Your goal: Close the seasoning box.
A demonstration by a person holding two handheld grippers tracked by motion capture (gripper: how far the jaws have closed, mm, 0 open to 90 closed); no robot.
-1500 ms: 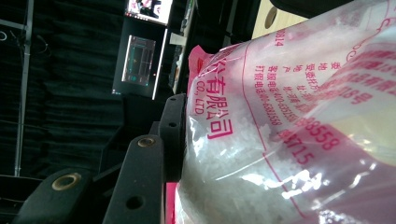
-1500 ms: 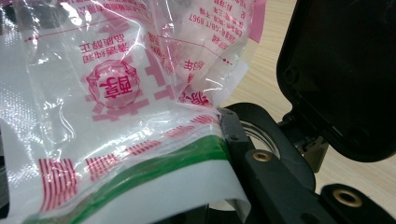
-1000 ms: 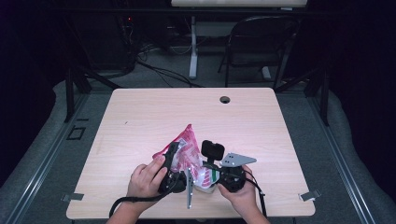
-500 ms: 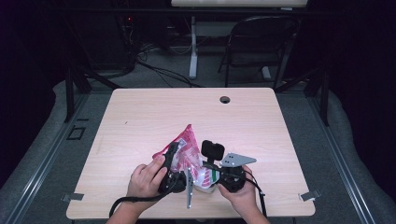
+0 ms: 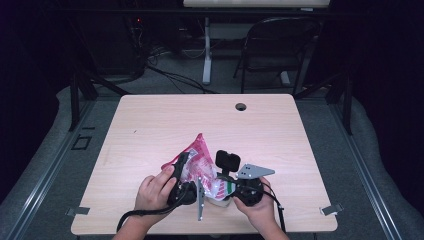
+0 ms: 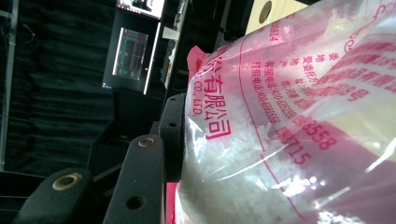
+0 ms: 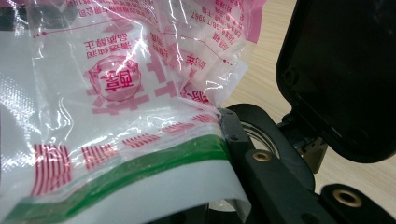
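Note:
A clear plastic bag (image 5: 201, 156) with pink print and white grains inside stands peaked over the table's front middle, held between both grippers. My left gripper (image 5: 183, 167) grips its left side. In the left gripper view the bag (image 6: 289, 121) bulges against one black jaw, hides the other, and the left gripper (image 6: 243, 144) is shut on it. My right gripper (image 5: 221, 188) holds the bag's lower right. In the right gripper view the bag's green-banded end (image 7: 121, 140) lies across the right gripper (image 7: 144, 154), one jaw showing at its right.
The wooden table (image 5: 150, 125) has a round cable hole (image 5: 241, 106) near its far edge. A black rounded plate (image 5: 227, 159) stands up beside the right gripper. A dark chair (image 5: 280, 45) and cables sit on the floor beyond the table.

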